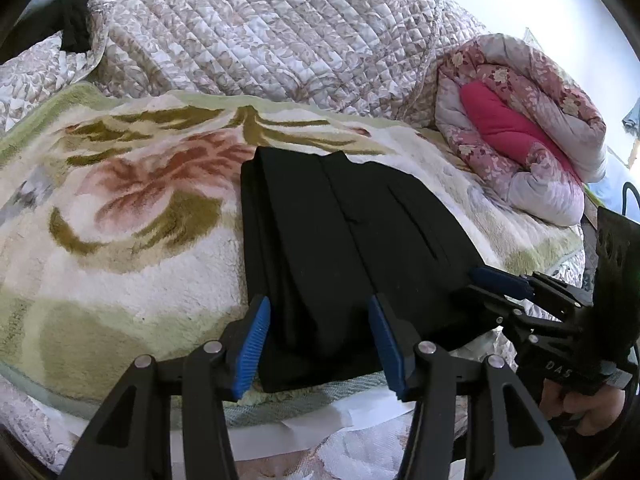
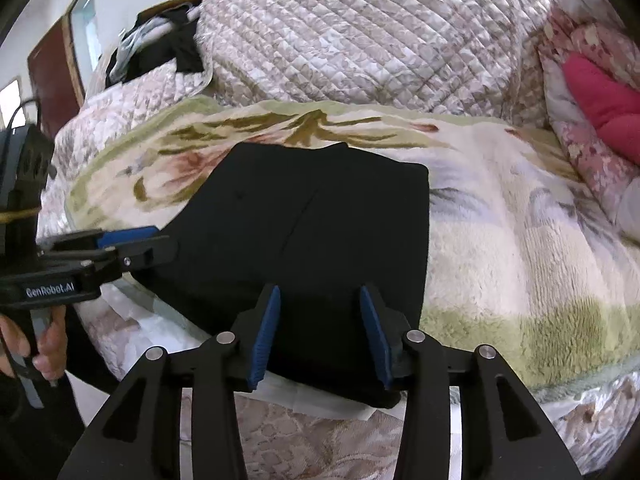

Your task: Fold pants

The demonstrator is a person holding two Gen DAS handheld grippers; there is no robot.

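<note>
Two handheld grippers with black linkages and ribbed blue pads hover at the near edge of a bed, each seen from its own wrist camera. Folded black fabric pants point(image 1: 344, 248) lie flat in a compact rectangle on a fluffy cream blanket with a green and pink floral print point(image 1: 132, 216), the near end of the stack reaching the blanket's edge at 6 o'clock. The left gripper point(image 1: 320, 344) stands with its jaws apart over the near left part of the pants; dark cloth shows in the gap, but the blue pads point(image 1: 253, 348) do not press on it. The right gripper point(image 2: 320, 332) is likewise parted over the near right part of the stack, its fingers clear of the fabric with cloth visible between them. In the left wrist view the right gripper appears at 4 o'clock, its tip at the pants' right edge, with a hand point(image 1: 588, 404) wrapped around its handle. In the right wrist view the left gripper sits at 9 o'clock beside the pants' left edge, held by the person's other hand point(image 2: 44, 344). Beyond the blanket, toward 12 o'clock, a quilted beige bedspread with a leaf pattern point(image 1: 256, 28) rises in a mound. At 2 o'clock rests a rolled pink floral comforter with a magenta lining point(image 1: 516, 128). Dark clothing point(image 2: 160, 48) is piled at 10 o'clock.
</note>
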